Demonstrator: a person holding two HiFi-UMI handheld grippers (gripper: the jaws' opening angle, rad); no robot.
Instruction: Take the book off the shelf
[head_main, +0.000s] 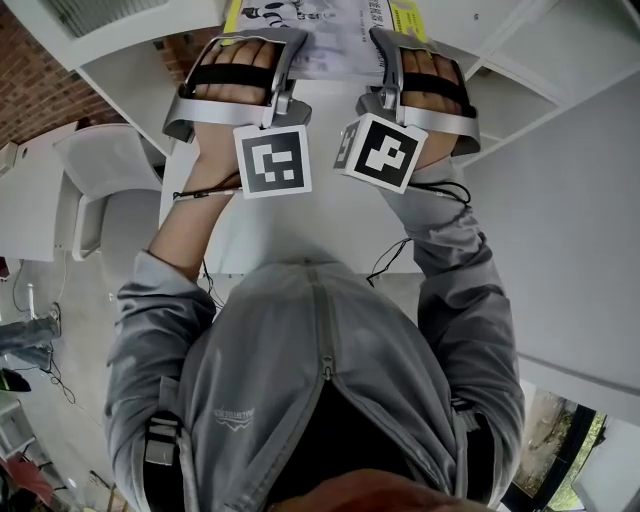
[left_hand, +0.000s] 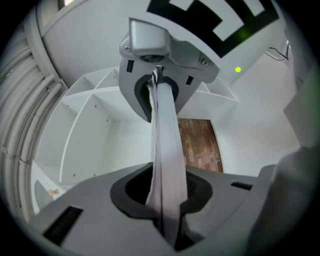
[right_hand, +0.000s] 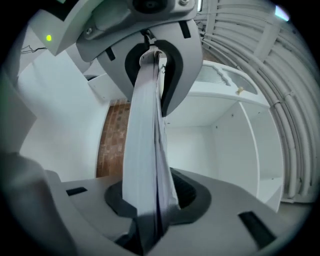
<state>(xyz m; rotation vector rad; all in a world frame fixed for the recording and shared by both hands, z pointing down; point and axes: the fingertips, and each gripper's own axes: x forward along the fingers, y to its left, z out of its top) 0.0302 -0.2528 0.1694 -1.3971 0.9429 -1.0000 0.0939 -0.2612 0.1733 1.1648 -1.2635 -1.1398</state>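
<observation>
A thin book (head_main: 335, 40) with a yellow and white cover lies flat at the top of the head view, over a white shelf board (head_main: 300, 215). My left gripper (head_main: 290, 45) is shut on its left edge and my right gripper (head_main: 385, 45) on its right edge. In the left gripper view the book (left_hand: 167, 165) runs edge-on from my left gripper (left_hand: 170, 225) to the other gripper's jaws. The right gripper view mirrors this: the book (right_hand: 145, 150) sits pinched in my right gripper (right_hand: 145, 225), its pages sagging slightly.
White shelf compartments (left_hand: 95, 135) stand behind the book, with more (right_hand: 240, 140) in the right gripper view. A brick wall (left_hand: 197, 145) shows past the shelf. A white chair (head_main: 105, 175) stands at the left, beside the person's sleeve (head_main: 150, 330).
</observation>
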